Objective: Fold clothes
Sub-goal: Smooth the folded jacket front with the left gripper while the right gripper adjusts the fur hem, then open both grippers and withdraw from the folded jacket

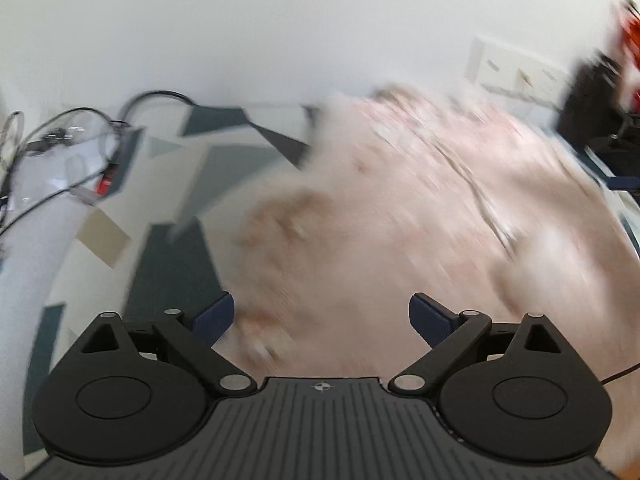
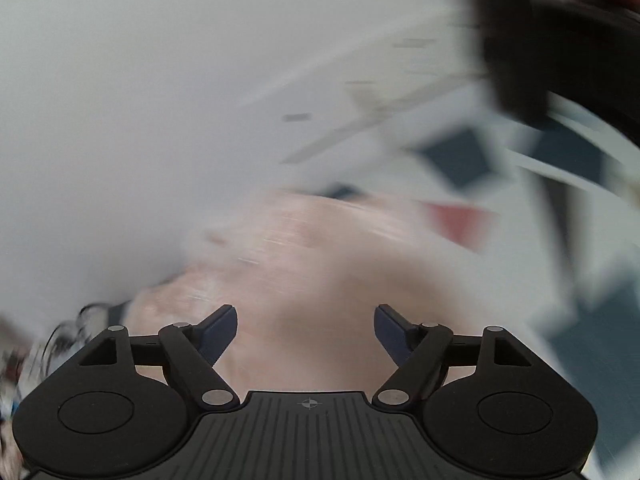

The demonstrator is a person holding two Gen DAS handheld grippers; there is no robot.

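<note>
A pale pink garment lies spread over a tabletop with a white, grey and dark teal pattern; motion blur smears it. My left gripper hangs over its near edge, open wide, its blue pads clear of the cloth. In the right wrist view the same pink garment is a blurred heap straight ahead. My right gripper is above it, open, with nothing pinched between its pads.
Black cables and a red connector lie at the table's left. A white wall rises behind. Dark equipment with a red part stands at the far right; a dark blurred object fills the upper right.
</note>
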